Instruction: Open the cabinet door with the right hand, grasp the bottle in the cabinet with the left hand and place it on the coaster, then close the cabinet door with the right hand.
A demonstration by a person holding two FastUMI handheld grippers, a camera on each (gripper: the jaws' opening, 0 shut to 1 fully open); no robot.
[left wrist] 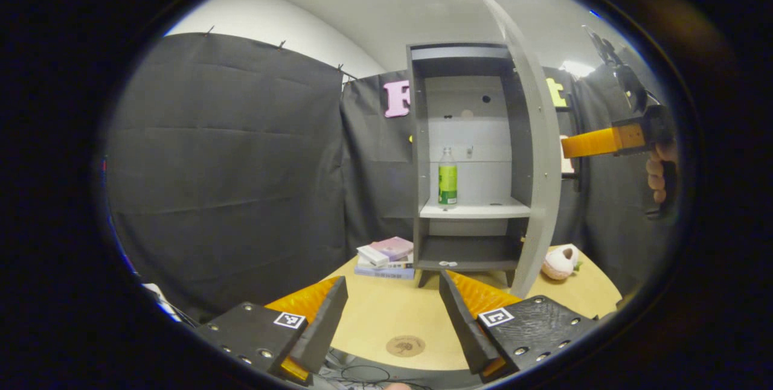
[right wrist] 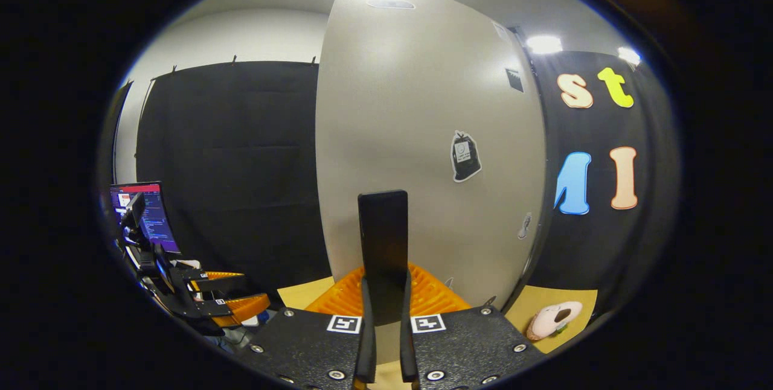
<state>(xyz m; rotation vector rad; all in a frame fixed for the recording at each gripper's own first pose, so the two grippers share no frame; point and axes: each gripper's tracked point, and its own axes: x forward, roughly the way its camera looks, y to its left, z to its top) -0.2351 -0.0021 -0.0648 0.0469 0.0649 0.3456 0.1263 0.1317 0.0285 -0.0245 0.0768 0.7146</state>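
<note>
Standing open on the round light-wood table: tall grey wooden cabinet, its grey panel door swung outward at 3 o'clock of the carcass.

Item, clear plastic bottle with green label and white cap: upright on the pale middle shelf, toward its 9 o'clock end, untouched.

Item, round brown cork coaster: flat on the table at 6 o'clock in the left gripper view, bare, between the two fingers.

Item, left gripper: low over the near table edge, fingers spread wide apart, holding nothing.

Item, right gripper: fingers drawn together edge to edge, tips up against the outer face of the door; whether they pinch anything cannot be told. From the left gripper view it appears at 3 o'clock, held by a hand.

Item, stack of books: at the cabinet's foot, 8 o'clock side.

Item, pink-and-white plush toy: on the table beside the door's lower edge.

Item, lit monitor: at 9 o'clock in the right gripper view.
</note>
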